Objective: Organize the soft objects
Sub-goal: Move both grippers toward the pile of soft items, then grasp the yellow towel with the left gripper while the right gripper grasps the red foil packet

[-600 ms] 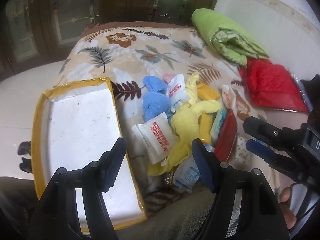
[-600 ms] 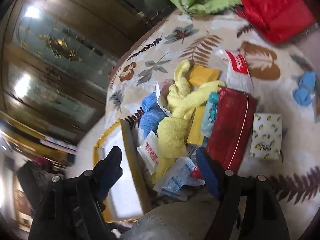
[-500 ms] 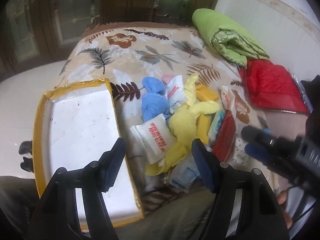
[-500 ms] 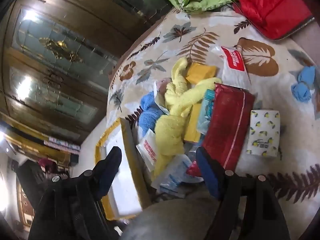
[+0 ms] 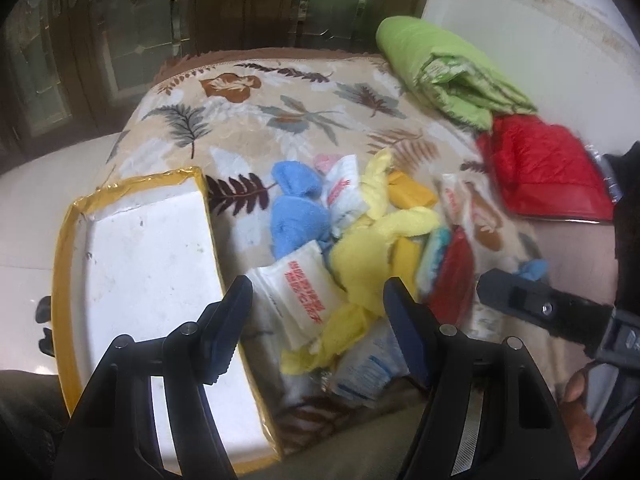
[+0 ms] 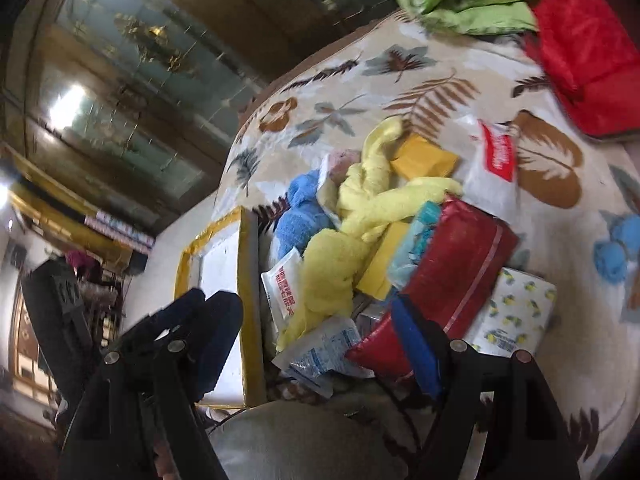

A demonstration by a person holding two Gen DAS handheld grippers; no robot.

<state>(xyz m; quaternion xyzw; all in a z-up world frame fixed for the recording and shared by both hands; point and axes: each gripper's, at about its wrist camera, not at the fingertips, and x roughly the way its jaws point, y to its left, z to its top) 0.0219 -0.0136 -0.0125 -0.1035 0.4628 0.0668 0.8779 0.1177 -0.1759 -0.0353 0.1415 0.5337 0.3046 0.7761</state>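
A: Soft objects are piled mid-bed on the leaf-print blanket (image 5: 304,120): yellow towel (image 5: 368,256), blue towel (image 5: 298,220), white tissue pack with red print (image 5: 304,296), red pouch (image 6: 456,264), lemon-print tissue pack (image 6: 516,312), clear blue-printed packet (image 6: 328,352).

B: Container?

A: White foam tray with yellow taped rim (image 5: 64,264) is seen left of the pile, just beside it, nothing visible inside.

B: Grippers?

A: Left gripper (image 5: 316,320) is held above the near end of the pile, jaws spread wide, nothing pinched; the white tissue pack and a yellow towel end are framed between the fingers. Right gripper (image 6: 316,332) is angled down over the near edge, jaws also spread wide, nothing gripped; the red pouch is seen right behind its blue finger (image 6: 416,344), contact cannot be told.

B: Elsewhere?

A: Green folded quilt (image 5: 448,68) and red quilted bag (image 5: 544,168) are placed at the far right. A second small blue cloth (image 6: 616,248) is lying apart on the right. A hand (image 5: 578,412) is partly seen at the near right.
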